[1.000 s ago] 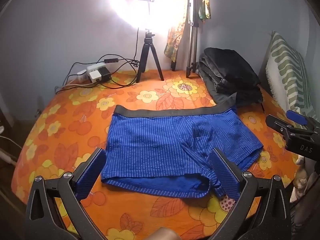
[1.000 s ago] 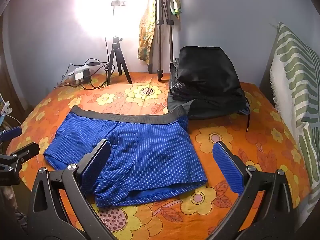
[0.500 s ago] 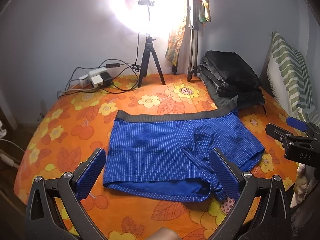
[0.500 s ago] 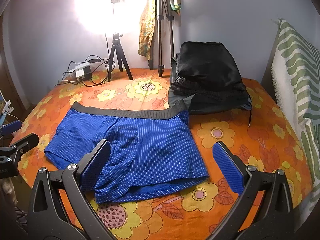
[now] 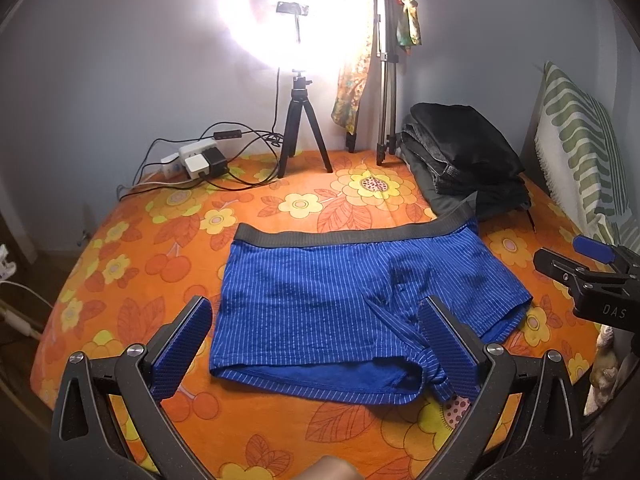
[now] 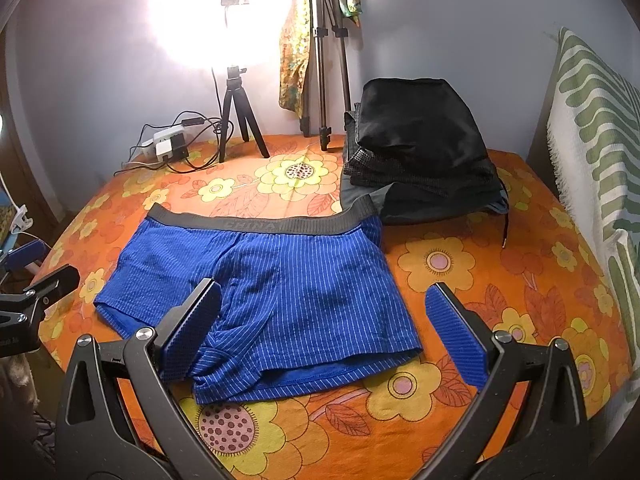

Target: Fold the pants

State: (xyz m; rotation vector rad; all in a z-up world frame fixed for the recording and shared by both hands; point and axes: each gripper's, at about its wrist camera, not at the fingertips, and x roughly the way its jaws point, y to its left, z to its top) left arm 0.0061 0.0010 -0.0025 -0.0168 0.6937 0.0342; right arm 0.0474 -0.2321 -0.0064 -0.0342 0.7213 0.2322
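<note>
Blue pinstriped shorts [image 5: 340, 300] with a dark grey waistband lie spread flat on the orange flowered bedspread [image 5: 160, 240], waistband toward the wall. They also show in the right wrist view [image 6: 272, 280]. My left gripper [image 5: 316, 344] is open and empty, held above the shorts' near hem over the left leg. My right gripper [image 6: 324, 328] is open and empty, held above the near hem over the right leg. Neither gripper touches the cloth.
A stack of folded dark clothes [image 5: 460, 160] sits at the back right, touching the waistband's end. A ring light on a small tripod [image 5: 298, 132], a taller tripod [image 5: 386, 80] and a power strip with cables [image 5: 196, 160] stand along the back wall. A striped pillow [image 6: 592, 140] is at the right.
Both grippers have drawn back and up a little from the shorts; the shorts sit lower and smaller in both views. The shorts have not moved.
</note>
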